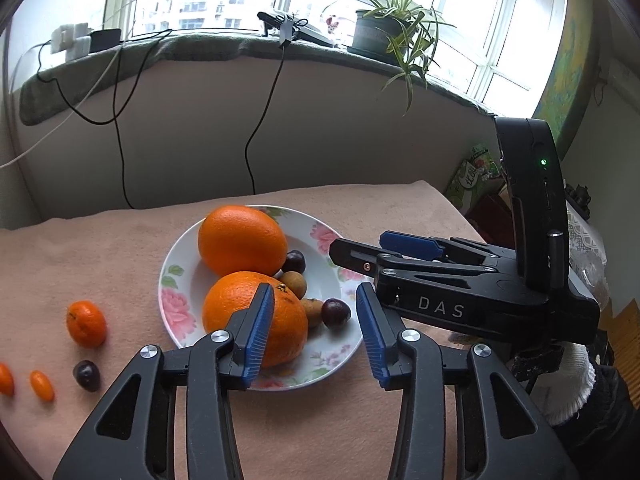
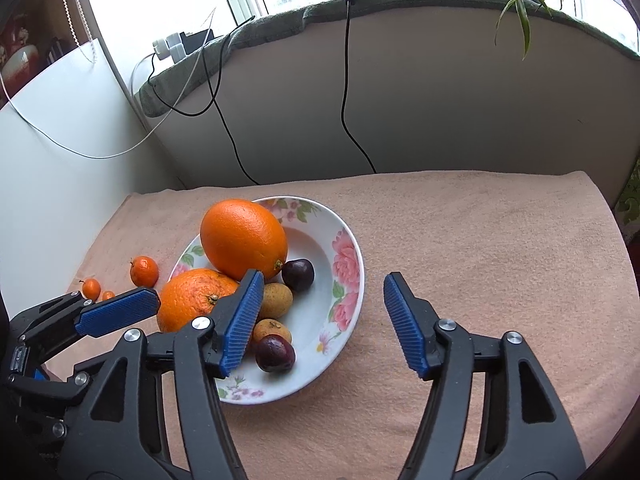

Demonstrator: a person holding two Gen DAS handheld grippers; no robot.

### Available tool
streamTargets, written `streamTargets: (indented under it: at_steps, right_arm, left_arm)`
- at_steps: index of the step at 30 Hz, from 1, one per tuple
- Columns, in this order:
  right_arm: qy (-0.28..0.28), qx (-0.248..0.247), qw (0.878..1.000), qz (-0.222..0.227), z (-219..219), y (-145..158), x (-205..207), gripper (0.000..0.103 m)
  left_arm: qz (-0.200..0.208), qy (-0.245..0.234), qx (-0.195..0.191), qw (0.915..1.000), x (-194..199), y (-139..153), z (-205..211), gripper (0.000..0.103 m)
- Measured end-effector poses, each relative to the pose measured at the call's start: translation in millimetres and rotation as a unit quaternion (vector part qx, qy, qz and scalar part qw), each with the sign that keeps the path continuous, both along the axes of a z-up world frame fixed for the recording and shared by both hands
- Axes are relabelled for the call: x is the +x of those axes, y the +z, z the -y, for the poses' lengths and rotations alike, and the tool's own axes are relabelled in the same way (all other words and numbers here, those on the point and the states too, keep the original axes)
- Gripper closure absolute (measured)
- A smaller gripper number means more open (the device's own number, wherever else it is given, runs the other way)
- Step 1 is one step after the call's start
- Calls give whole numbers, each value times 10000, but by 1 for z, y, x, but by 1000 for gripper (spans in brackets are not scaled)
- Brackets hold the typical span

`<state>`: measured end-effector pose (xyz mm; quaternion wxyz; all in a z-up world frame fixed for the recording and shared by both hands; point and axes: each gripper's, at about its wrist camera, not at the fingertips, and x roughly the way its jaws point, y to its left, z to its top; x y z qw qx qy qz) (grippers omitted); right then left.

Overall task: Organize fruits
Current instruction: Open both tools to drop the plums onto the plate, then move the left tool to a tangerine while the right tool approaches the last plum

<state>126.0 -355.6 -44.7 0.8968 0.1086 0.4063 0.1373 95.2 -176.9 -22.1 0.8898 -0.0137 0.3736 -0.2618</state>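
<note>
A floral white plate holds two big oranges, two dark plums and brown longans. On the cloth left of the plate lie a mandarin, kumquats and a dark plum. My left gripper is open and empty, hovering over the plate's near side. My right gripper is open and empty over the plate's right edge; it also shows in the left wrist view.
A peach cloth covers the table. A wall with hanging cables stands behind, under a windowsill with a potted plant. A white panel stands at the left.
</note>
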Motion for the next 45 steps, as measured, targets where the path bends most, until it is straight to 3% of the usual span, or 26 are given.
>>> streamTargets:
  at_steps: [8, 11, 14, 33, 45]
  right_arm:
    - [-86, -25, 9999, 109, 0, 10, -10, 22]
    - [-103, -28, 9998, 163, 0, 15, -14, 14]
    - [-76, -121, 9997, 192, -5, 20, -18, 14]
    - [83, -169, 9991, 380, -39, 41, -49, 14]
    - [536, -619, 9934, 804, -105, 51, -85, 14]
  left_arm:
    - [111, 194, 23, 9997, -8, 5, -10, 33]
    - [178, 241, 39, 9995, -14, 8, -14, 29]
    - [243, 316, 72, 9992, -19, 10, -18, 26]
    - [515, 772, 227, 9954, -55, 16, -64, 25]
    - [604, 1149, 336, 9910, -70, 12, -106, 25]
